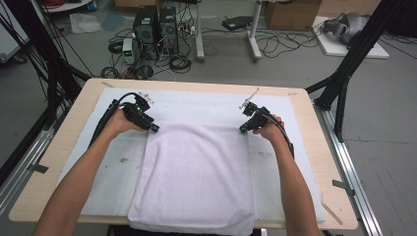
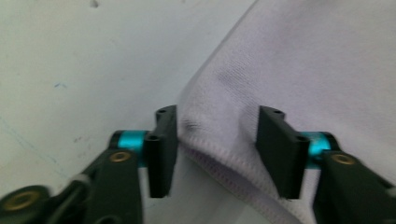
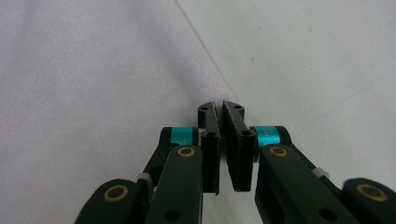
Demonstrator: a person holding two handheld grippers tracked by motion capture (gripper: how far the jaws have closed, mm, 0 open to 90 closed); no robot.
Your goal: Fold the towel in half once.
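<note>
white mat (image 1: 118,172), computer towers (image 1: 156,24), cardboard box (image 1: 292,14)

Black tool (image 3: 223,114), cyan collars, brass screws

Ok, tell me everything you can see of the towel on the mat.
The towel is pale lilac-white, soft terry-like cloth with a stitched hem. It lies flat as a folded rectangle on the white mat, its near edge reaching the table's front edge. The left gripper straddles its far left corner, jaws apart with the hem between them, pads not yet pressing. The right gripper is shut at the far right corner, on the edge as far as it shows.
</note>
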